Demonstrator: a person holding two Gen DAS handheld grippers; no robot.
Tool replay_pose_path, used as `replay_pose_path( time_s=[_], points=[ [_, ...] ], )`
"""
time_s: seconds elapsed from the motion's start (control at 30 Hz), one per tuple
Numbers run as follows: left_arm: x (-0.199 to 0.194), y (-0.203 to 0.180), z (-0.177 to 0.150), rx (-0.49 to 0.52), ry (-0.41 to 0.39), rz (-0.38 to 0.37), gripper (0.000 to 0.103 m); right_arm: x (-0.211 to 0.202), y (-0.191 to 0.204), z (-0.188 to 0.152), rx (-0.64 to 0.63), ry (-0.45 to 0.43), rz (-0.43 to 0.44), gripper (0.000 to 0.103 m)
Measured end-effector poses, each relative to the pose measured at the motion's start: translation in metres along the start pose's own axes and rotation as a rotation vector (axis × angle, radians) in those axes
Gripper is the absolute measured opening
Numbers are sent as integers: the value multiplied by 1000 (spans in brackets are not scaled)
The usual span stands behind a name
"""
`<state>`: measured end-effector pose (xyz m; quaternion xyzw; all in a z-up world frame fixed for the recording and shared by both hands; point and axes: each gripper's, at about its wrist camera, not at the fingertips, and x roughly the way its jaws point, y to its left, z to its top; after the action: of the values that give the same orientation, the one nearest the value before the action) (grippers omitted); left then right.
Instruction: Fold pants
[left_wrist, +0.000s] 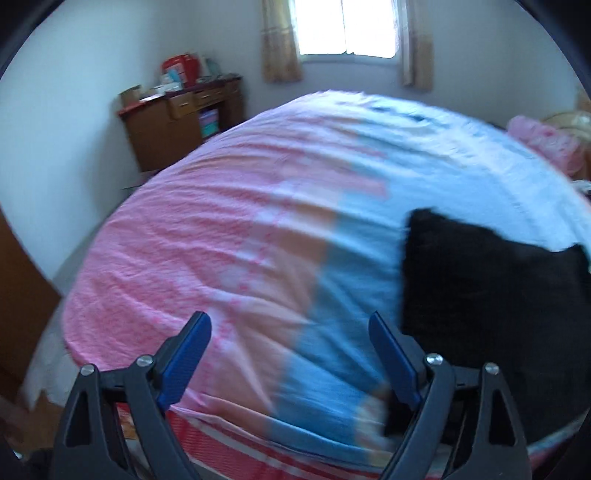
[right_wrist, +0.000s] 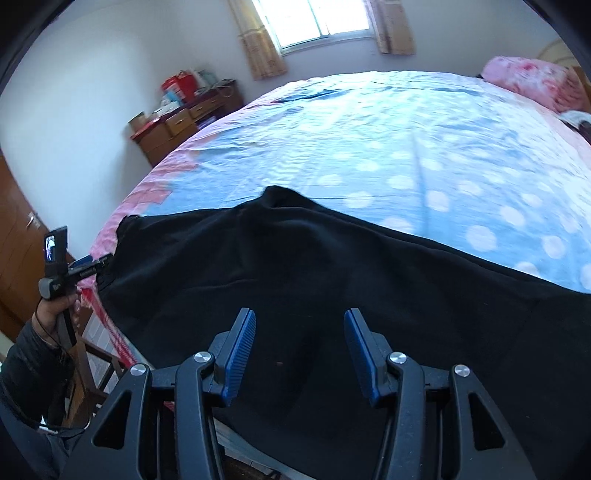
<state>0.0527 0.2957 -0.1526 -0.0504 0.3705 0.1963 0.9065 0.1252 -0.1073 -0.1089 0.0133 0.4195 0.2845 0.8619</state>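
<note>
Right gripper (right_wrist: 299, 350) above black pants (right_wrist: 314, 280), blue-padded jaws apart, nothing between them. Pants spread wide across near bed edge, running ahead and to both sides of claw. Sheet (right_wrist: 388, 147) beyond pants, blue with pale dots, pink at left margin. Left gripper (right_wrist: 94, 267) far left of claw, at pants' left end; grip there unclear. Pink pillow (right_wrist: 532, 79) far ahead right. Wooden dresser (right_wrist: 181, 120) far ahead left, window (right_wrist: 317, 20) beyond.
</note>
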Motion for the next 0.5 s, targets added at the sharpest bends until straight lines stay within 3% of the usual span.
replay_pose_path(
  time_s=[0.17, 0.3, 0.37, 0.4, 0.5],
  points=[
    [-16, -28, 4, 31, -73, -59, 91, 10, 15, 0, -28, 20, 9, 52],
    [9, -53, 9, 105, -10, -16, 92, 14, 18, -2, -40, 35, 17, 52],
    [15, -58, 6, 145, -30, 37, 103, 20, 14, -5, -28, 55, 1, 52],
    [19, -54, 7, 137, -38, 81, 103, 23, 10, -7, -17, 69, -12, 52],
    [21, -37, 10, 48, 1, 34, 103, 37, -8, -16, 35, 124, -26, 52]
  ],
)
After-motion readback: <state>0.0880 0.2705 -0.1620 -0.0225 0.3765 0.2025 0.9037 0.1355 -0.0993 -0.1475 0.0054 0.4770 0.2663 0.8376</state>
